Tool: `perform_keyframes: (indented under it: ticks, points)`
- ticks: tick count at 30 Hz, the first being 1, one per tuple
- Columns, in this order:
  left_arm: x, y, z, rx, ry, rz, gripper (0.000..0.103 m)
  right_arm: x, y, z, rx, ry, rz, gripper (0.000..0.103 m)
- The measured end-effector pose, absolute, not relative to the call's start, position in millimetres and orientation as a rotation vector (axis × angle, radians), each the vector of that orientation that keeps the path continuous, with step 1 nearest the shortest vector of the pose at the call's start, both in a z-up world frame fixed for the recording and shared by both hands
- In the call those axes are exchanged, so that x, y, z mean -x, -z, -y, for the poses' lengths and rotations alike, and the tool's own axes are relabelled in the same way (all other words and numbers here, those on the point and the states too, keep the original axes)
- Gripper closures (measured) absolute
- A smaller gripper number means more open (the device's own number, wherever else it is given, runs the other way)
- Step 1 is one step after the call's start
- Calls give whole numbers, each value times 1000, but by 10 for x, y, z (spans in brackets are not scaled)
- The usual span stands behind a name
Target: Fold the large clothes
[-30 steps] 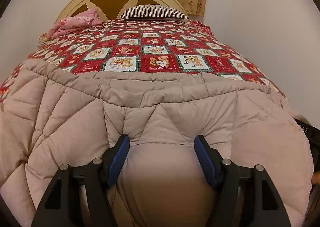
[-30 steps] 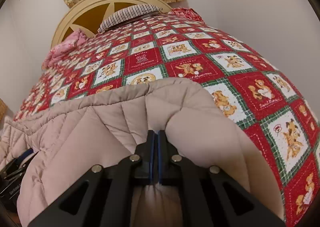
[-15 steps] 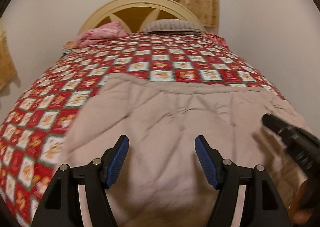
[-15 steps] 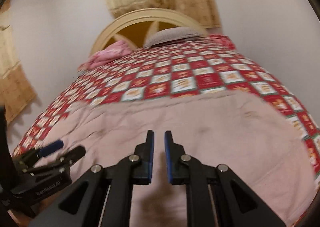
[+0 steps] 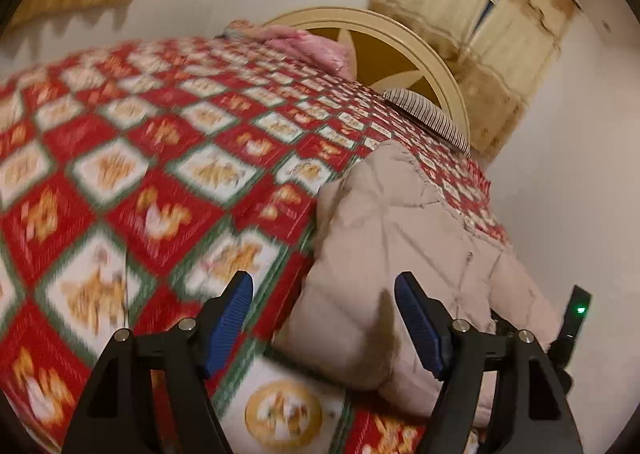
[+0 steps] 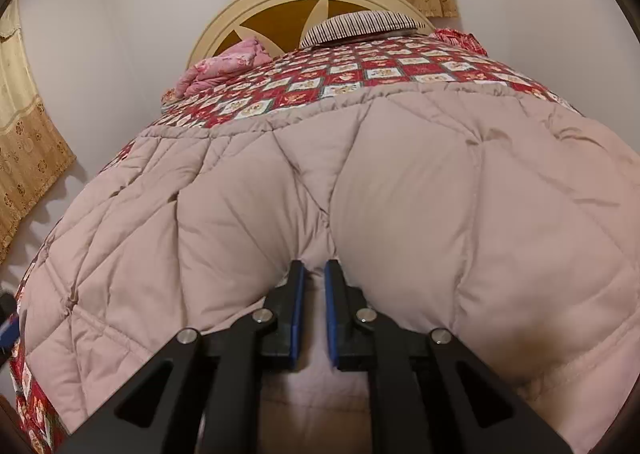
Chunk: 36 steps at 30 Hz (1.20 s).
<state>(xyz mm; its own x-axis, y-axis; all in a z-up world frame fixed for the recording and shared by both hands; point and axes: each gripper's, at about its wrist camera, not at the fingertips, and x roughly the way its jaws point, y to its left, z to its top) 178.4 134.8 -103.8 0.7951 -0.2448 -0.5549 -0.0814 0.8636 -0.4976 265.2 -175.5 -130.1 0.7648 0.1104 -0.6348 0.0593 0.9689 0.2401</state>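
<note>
- Left wrist view: the left gripper (image 5: pixel 324 316) has its jaws spread wide and they're opening a bit more, nothing pinched between the blue pads (image 5: pixel 230 320).
- It hangs over the red patchwork bedspread (image 5: pixel 132 190), tilted, so the whole bed looks slanted and kinda blurry.
- The coat (image 5: pixel 400 254), a puffy beige quilted thing, lies on the bedspread to the right. Its near corner sits in the gap between the jaws, but neither pad touches it.
- Further back there's a cream headboard (image 5: pixel 400 34), a striped pillow (image 5: pixel 428 114) and a pink bundle (image 5: pixel 304 44), with curtains (image 5: pixel 480 34) behind.
- A black device with a green light (image 5: pixel 576 314) pokes in at the right edge; can't tell what it is.
- Right wrist view: the right gripper (image 6: pixel 314 282) is narrow, just a slim slot left, and the jaws are closing.
- Its tips dig into a crease of the coat (image 6: pixel 400 194), with fabric bunched in the slot; whether the pads really clamp it, I can't say.
- Here the coat is spread across the foot of the bed, covering most of the bedspread (image 6: pixel 340 78) up close.
</note>
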Motion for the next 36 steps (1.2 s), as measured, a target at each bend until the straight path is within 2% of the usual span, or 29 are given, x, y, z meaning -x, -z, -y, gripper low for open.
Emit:
perform_keyframes:
  ticks: [5,9,17,19,20,21,24,27,30,33,36]
  points:
    - [-1674,1256,-1252,690,138,-663,25,-2646,1302,1730,-256,-30,-700,91]
    - [-1957,1525,-1021,775,206,-782,20,-2648,1303,1733,-255,-29,-701,91]
    - [-2473,1479,-886,896,209,-736,16,-2657,1306,1741,-259,-31,-713,91]
    - [-2517,1425,-818,894,318,-703,22,-2683,1316,1744,-263,-31,-731,91]
    - [-2515,1400,-795,887,355,-694,37,-2692,1321,1753,-267,-32,-740,91]
    - [-2519,1367,-775,864,384,-684,48,-2687,1326,1746,-270,-31,-743,91]
    - [-2521,1252,-774,791,444,-660,68,-2693,1330,1732,-289,-32,-769,91]
    - [-2511,1110,-823,774,499,-653,75,-2700,1328,1763,-362,-32,-808,91]
    - [-2410,869,-919,720,558,-623,76,-2671,1279,1649,-431,-57,-853,86]
    - [-2253,537,-1033,614,576,-567,76,-2611,1199,1249,-396,-123,-892,86]
    - [-2055,168,-1169,460,542,-509,76,-2556,1198,735,-476,-276,-925,87]
